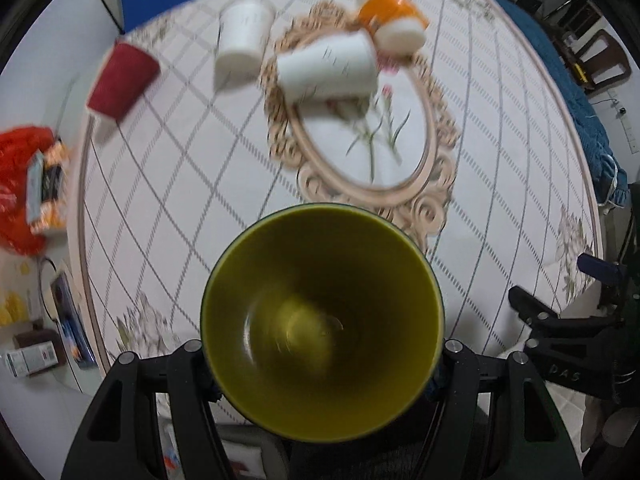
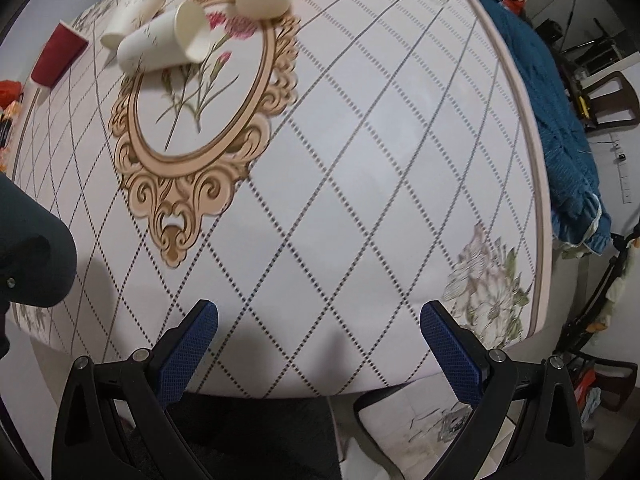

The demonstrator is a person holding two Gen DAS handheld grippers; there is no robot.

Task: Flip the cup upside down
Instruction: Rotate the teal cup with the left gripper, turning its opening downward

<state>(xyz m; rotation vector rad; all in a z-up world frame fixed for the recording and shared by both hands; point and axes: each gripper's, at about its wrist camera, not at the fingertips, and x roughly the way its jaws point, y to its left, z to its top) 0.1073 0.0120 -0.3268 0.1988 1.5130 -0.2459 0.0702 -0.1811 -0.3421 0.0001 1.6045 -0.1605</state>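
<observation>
My left gripper [image 1: 322, 364] is shut on a cup with a dark outside and olive-green inside [image 1: 322, 320]. It holds the cup above the table's near edge, mouth toward the camera, so I look into it. The same cup's dark outside shows at the left edge of the right wrist view [image 2: 32, 240]. My right gripper [image 2: 318, 344] is open and empty over the table's near edge; its blue pads [image 2: 188, 352] stand wide apart.
On the round patterned tablecloth [image 2: 360, 140] at the far side stand a red cup [image 1: 120, 80], a white paper cup [image 1: 244, 36], a white paper cup lying on its side [image 1: 328, 68] and an orange-and-white cup [image 1: 394, 20]. A blue cloth [image 2: 560, 120] lies right.
</observation>
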